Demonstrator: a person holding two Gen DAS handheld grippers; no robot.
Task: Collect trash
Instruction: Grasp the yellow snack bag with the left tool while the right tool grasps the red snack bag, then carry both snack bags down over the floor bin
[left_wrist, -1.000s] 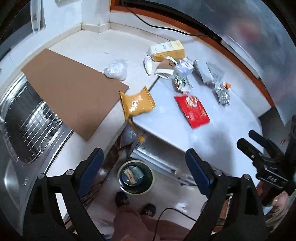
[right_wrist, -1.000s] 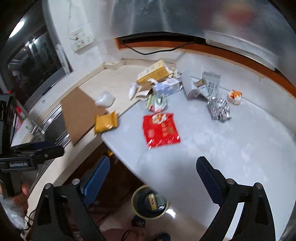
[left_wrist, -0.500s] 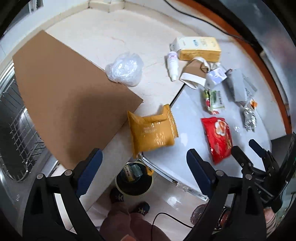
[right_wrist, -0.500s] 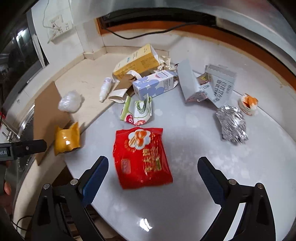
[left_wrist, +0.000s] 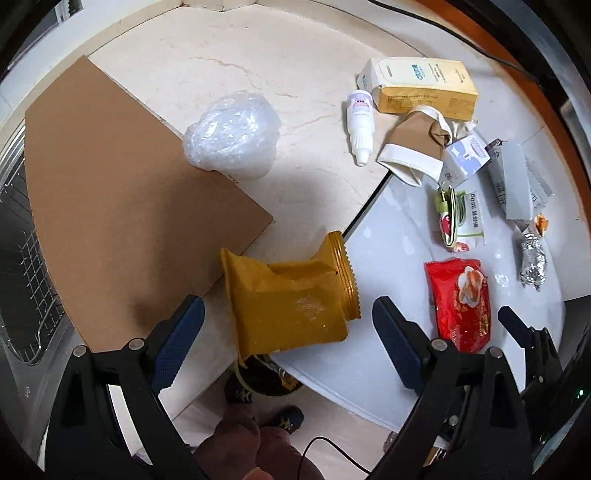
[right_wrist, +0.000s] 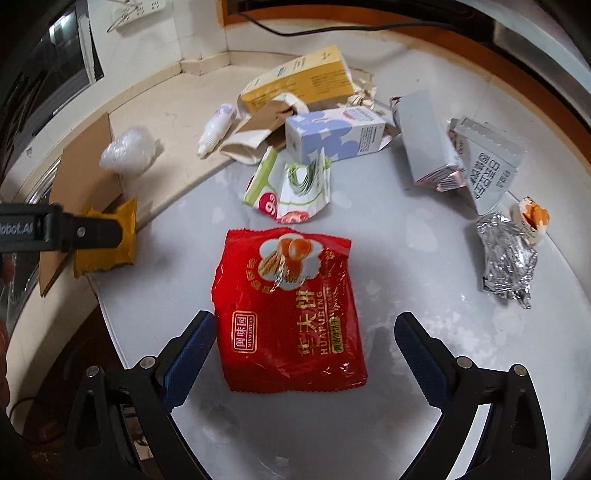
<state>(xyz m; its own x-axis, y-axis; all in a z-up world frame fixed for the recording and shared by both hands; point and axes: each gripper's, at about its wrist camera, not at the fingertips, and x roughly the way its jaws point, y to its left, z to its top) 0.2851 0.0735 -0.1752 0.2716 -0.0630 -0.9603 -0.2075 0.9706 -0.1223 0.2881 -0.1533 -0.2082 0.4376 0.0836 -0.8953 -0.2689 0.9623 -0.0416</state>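
Under the left gripper (left_wrist: 286, 321), its jaws wide and empty, the yellow packet (left_wrist: 291, 299) overhangs the tabletop (left_wrist: 388, 236) edge, closer than before, while the right gripper (right_wrist: 304, 334), likewise open and empty, now straddles the red packet (right_wrist: 288, 310), long axis pointing away.

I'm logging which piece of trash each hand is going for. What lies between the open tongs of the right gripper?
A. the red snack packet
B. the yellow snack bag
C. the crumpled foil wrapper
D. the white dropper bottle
A: in the right wrist view the red snack packet lies flat on the white table, with the right gripper and its open tongs on either side of its near end.
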